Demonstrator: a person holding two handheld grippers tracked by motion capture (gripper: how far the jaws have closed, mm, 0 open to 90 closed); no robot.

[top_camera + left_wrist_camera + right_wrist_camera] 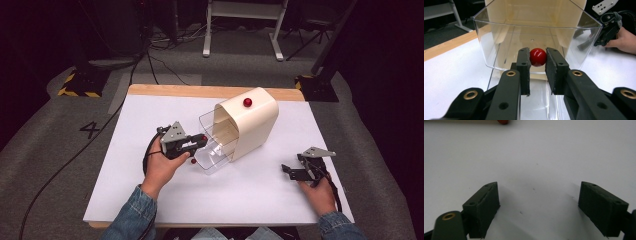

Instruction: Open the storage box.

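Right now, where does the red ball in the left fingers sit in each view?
High view: the red ball is left of centre, clamped in the left gripper, just before the clear drawer.
Left gripper view: dead centre, pinched between both fingers, with the drawer behind it.
Right gripper view: a red scrap at the top edge; I cannot tell whether it is this ball.
Shared landmark: the white table.

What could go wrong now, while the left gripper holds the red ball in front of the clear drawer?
1. The left gripper grips the round red ball only at its sides, so it may slip out.
2. The ball is near the clear drawer rim; released too early, it could fall outside.
3. Another red ball on the table could get knocked.
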